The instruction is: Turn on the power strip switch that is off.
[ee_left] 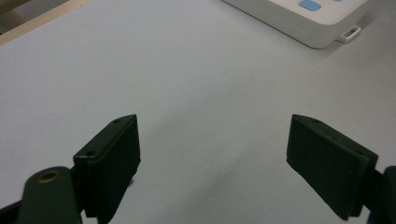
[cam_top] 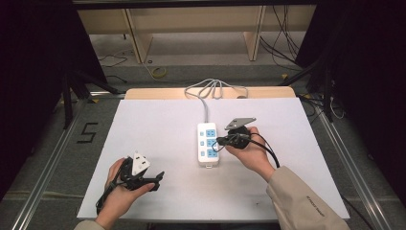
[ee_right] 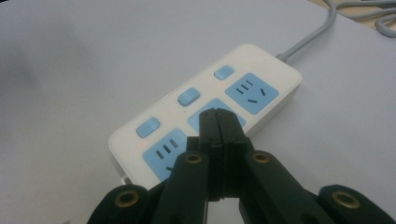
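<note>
My right gripper point(ee_right: 218, 122) is closest to the lens: jaws pressed flat together, nothing between them, tips over the middle socket of the power strip point(ee_right: 205, 119). From above, that gripper point(cam_top: 221, 141) sits at the strip's point(cam_top: 208, 143) right edge, roughly level with the middle socket. I can't tell whether the tips touch the strip face.

The strip lies flat on the white table point(cam_top: 158, 124), three blue sockets in a row with a blue switch beside each. Small red lights glow by two of the switches. Its grey cable point(cam_top: 207, 98) runs off the far end and loops at the table's back edge.

My left gripper point(cam_top: 158, 177) is well to the strip's left, nearer me, jaws spread wide and empty point(ee_left: 212, 154), low over bare table. The strip's near corner point(ee_left: 317, 21) shows beyond them.
</note>
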### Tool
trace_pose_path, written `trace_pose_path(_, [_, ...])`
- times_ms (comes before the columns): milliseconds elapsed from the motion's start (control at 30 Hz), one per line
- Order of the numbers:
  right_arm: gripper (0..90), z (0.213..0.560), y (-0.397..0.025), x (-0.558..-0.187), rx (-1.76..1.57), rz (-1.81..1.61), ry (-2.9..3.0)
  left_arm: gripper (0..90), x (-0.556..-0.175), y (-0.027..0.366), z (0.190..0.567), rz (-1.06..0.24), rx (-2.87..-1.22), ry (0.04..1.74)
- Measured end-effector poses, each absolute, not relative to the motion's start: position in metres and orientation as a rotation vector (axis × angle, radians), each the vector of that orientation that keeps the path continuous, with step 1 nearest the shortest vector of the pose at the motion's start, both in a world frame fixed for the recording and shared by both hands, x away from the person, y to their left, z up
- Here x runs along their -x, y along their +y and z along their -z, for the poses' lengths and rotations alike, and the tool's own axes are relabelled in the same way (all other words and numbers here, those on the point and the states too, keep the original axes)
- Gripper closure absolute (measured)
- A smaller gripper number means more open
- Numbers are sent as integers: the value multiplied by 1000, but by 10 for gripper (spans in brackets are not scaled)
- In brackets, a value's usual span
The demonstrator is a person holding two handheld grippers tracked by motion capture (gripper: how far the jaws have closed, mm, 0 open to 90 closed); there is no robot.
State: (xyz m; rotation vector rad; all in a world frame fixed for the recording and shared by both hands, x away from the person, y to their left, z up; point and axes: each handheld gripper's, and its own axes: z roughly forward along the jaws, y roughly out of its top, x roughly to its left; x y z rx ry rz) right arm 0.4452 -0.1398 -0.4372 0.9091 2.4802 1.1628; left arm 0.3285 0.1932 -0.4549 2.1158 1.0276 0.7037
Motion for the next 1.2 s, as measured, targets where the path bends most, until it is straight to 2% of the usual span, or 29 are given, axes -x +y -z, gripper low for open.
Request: trace_pose_path(1200, [900,453,-97,-473,-913,-1093,2546,172,-329,192,455,-699,-2122,1015])
